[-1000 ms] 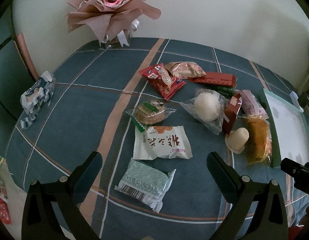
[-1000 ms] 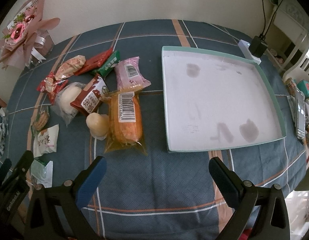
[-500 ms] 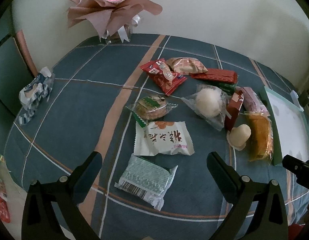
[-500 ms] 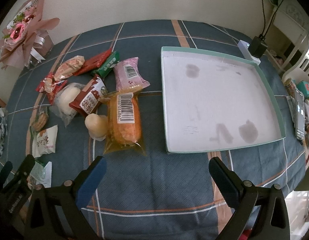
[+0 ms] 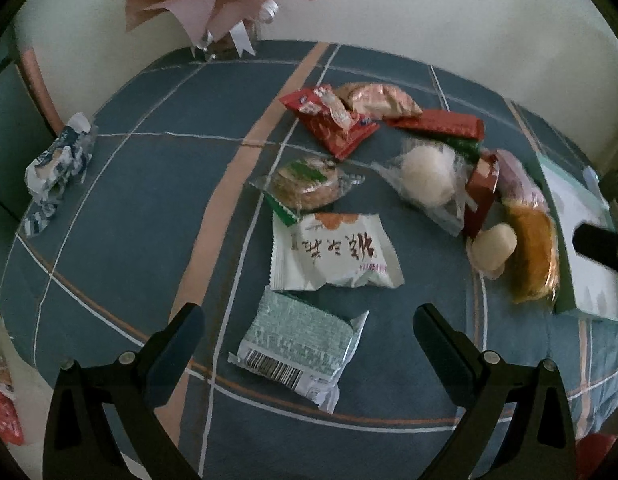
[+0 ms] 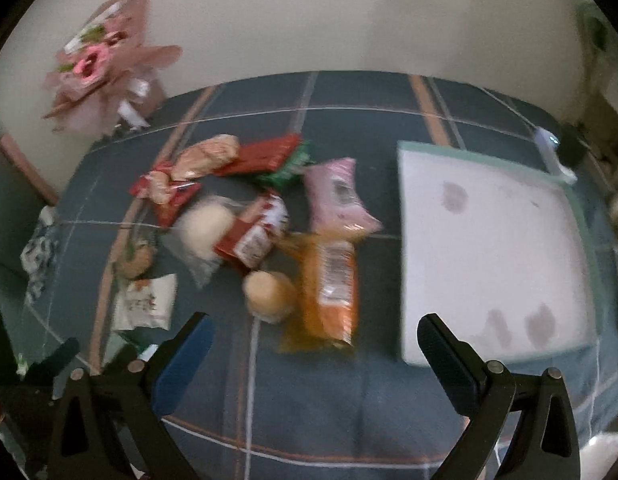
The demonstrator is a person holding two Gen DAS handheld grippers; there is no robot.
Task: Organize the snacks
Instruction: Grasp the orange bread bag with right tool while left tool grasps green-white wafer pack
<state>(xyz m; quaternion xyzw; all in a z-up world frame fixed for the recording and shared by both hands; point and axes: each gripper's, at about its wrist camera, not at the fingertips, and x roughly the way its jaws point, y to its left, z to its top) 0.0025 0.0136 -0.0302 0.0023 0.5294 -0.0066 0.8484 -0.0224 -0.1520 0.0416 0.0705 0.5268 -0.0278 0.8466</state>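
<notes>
hovering over the checked cloth point(image 5: 149, 184), my left gripper point(image 5: 309, 332) is spread wide and empty, the green packet point(image 5: 297, 344) lying between its fingers. just beyond it at 12 o'clock sits the white packet point(image 5: 333, 256), then the round cookie point(image 5: 305, 184), and farther off the red packet point(image 5: 329, 124). at 2 o'clock the white bun point(image 5: 427, 176) lies beside the orange cake point(image 5: 535, 256). my right gripper point(image 6: 315, 350) is also spread and holds nothing; its view is blurred. ahead of it lies the orange cake point(image 6: 331, 288), with the small bun point(image 6: 267, 294) touching it at 9 o'clock and the pink packet point(image 6: 337, 196) beyond. the tray point(image 6: 409, 240) sits at 2 o'clock, bare inside. the bouquet point(image 6: 101, 68) stands at 10 o'clock by the wall.
</notes>
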